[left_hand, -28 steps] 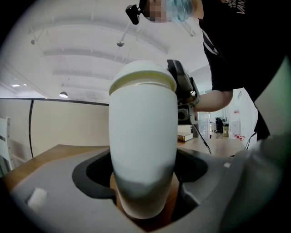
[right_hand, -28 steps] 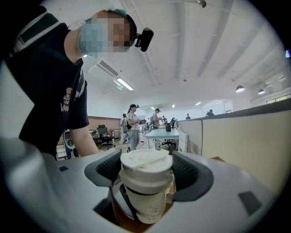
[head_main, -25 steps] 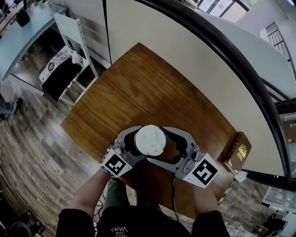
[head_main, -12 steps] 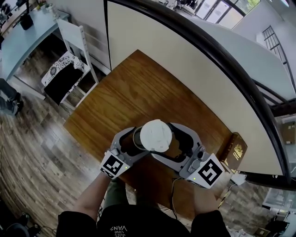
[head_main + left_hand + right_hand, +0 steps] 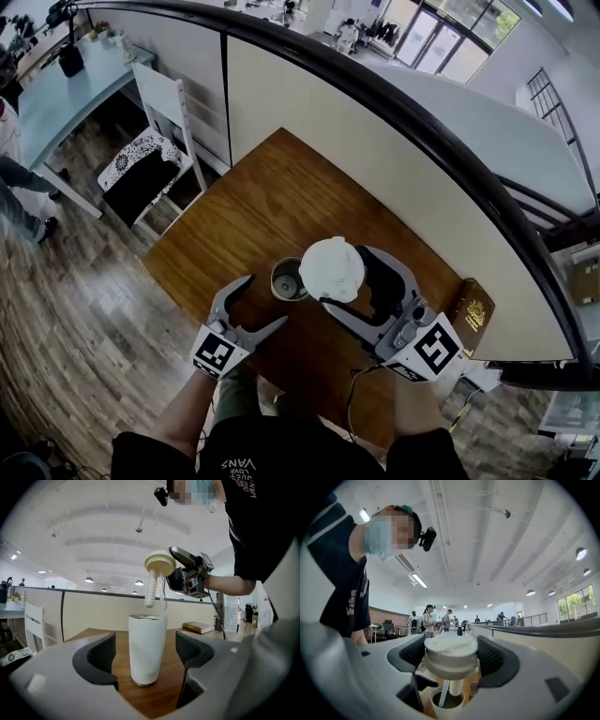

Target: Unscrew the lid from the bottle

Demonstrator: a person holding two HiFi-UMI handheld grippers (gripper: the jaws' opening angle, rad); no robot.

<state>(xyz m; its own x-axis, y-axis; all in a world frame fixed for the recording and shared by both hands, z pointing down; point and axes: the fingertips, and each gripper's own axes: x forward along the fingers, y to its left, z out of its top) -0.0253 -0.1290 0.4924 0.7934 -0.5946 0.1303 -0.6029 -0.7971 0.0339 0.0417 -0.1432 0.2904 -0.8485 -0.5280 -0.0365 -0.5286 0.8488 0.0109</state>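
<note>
A white bottle (image 5: 288, 278) stands upright on the wooden table (image 5: 272, 192), its mouth uncovered. In the left gripper view the bottle (image 5: 147, 648) stands just ahead of my open left gripper (image 5: 146, 653), untouched by either pad. In the head view that left gripper (image 5: 258, 302) sits a little short of the bottle. My right gripper (image 5: 344, 277) is shut on the white lid (image 5: 331, 269), held above and just right of the bottle. The lid (image 5: 451, 651) sits clamped between the right gripper (image 5: 451, 657) pads, with a strainer tube hanging over the bottle mouth (image 5: 447, 700).
A brown book (image 5: 473, 317) lies at the table's right edge, also seen as the book (image 5: 199, 627) behind the bottle. A cream partition wall (image 5: 375, 159) borders the table's far side. A white chair (image 5: 150, 150) stands off the left corner.
The lid has come off the bottle and risen up and to the right in my right gripper. My left gripper has opened, let go of the bottle and drawn back.
</note>
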